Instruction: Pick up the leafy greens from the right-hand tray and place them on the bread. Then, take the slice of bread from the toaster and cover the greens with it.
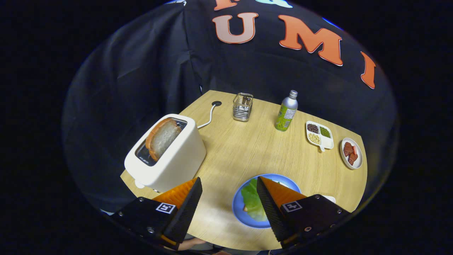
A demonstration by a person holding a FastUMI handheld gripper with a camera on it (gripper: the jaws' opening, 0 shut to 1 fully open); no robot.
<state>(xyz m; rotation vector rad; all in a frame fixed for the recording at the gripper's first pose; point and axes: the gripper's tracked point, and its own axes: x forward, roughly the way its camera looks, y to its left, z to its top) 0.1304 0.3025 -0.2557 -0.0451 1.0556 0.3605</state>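
With the greens (252,202) already lying on the blue plate (238,207) just ahead of the gripper (229,184), partly hidden behind its right finger, the next move seems to turn on the slice of bread (162,137) that stands in the toaster (166,156). That toaster sits ahead and to the left of the gripper, beyond the left finger (184,209), on the left part of the wooden table (247,148). The slice stands on edge in the slot, leaning a little, its broad face toward the camera and its long axis running along the slot, away and to the right. The fingers are spread wide and hold nothing; bare table shows between them. To take the slice, the gripper would probably need to swing left and come down over the slot with one finger on each broad face. Whether bread lies under the greens cannot be told. A bottle (286,111), a wire holder (242,106) and two small dishes stand well beyond.
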